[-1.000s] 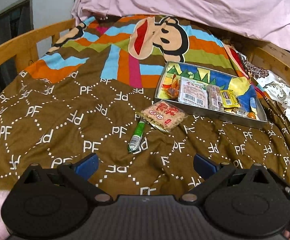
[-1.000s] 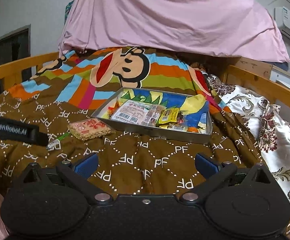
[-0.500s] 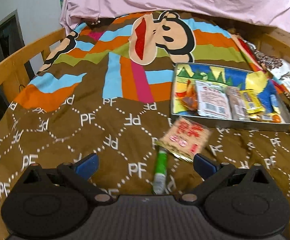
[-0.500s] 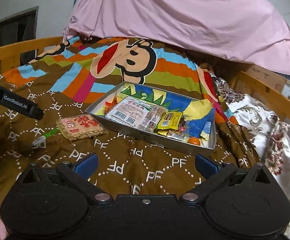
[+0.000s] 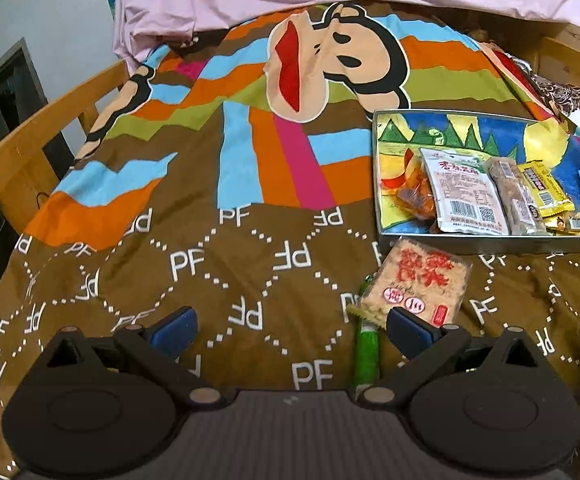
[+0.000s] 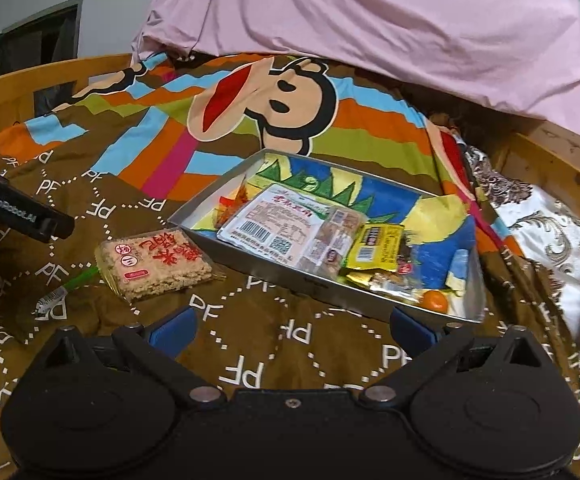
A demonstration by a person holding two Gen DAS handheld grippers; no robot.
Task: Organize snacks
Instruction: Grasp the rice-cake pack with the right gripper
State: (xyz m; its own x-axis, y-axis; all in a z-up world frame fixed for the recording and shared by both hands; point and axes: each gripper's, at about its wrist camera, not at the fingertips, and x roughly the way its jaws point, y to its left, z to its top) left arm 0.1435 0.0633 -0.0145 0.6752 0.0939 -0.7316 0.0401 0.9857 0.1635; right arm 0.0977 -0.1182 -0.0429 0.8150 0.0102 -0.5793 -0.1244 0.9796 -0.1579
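Brown bedspread (image 5: pixel 225 280) filled the frame. At lower right the rice cake pack (image 5: pixel 418 288) and green stick (image 5: pixel 366 348) lay just outside the tray (image 5: pixel 490 245). Left gripper (image 5: pixel 290 326) and right gripper (image 6: pixel 290 326) were both wide apart, empty. Next, probably, left should grab the pack.

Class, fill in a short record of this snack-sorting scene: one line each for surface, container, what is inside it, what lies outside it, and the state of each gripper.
surface: brown patterned blanket on a bed
container: metal tray, lying on the blanket
inside tray: white packet, yellow packet, small orange item, other wrapped snacks
outside tray: rice cracker pack and green tube, both on the blanket beside the tray
left gripper: open, empty, above the blanket
right gripper: open, empty
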